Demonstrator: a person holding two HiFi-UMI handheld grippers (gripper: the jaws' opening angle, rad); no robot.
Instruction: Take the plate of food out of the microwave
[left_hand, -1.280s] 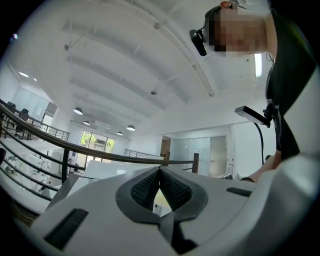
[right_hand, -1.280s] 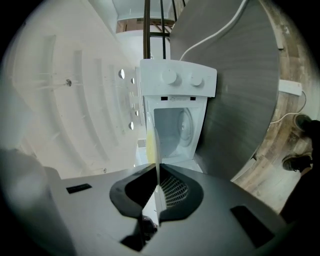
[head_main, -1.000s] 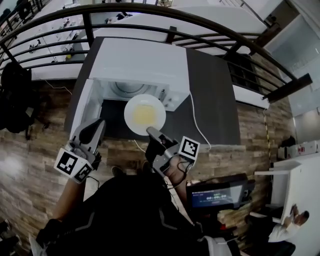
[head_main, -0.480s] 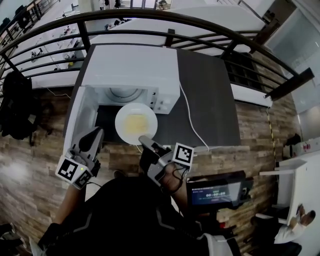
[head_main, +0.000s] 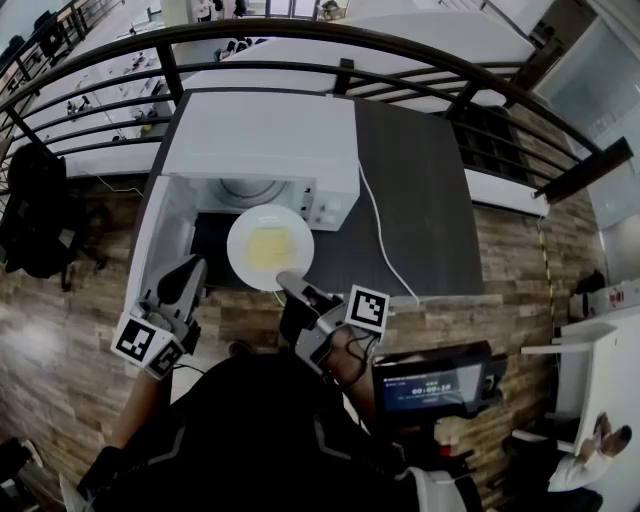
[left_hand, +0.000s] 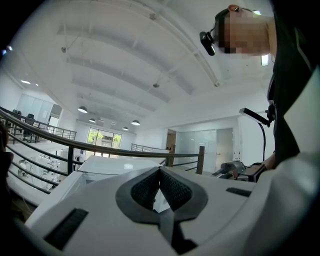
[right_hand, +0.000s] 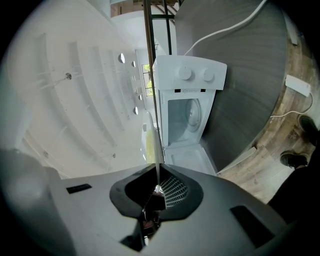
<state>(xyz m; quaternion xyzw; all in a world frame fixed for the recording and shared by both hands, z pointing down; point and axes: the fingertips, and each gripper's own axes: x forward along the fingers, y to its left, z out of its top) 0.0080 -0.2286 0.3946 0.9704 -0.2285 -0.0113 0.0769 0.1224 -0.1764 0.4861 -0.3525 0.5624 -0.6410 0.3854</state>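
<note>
A white plate with yellow food (head_main: 270, 247) hangs just in front of the open white microwave (head_main: 262, 140), over the dark table. My right gripper (head_main: 288, 280) is shut on the plate's near rim. In the right gripper view the plate (right_hand: 152, 125) shows edge-on as a thin line running into the jaws of that gripper (right_hand: 159, 172), with the microwave's empty cavity (right_hand: 186, 117) behind. My left gripper (head_main: 189, 270) hovers beside the swung-out door (head_main: 160, 230), shut and empty; its pads (left_hand: 172, 187) meet at the tips.
The microwave stands on a dark grey table (head_main: 430, 200) with a white power cable (head_main: 385, 240) trailing over its front edge. A black railing (head_main: 300, 35) runs behind. A screen on a stand (head_main: 430, 385) sits at my lower right, and a dark bag (head_main: 30, 200) lies at the left.
The plate has come slightly further out from the microwave's front. My left gripper has drawn back a little along the door. The right gripper's hold on the rim is unchanged.
</note>
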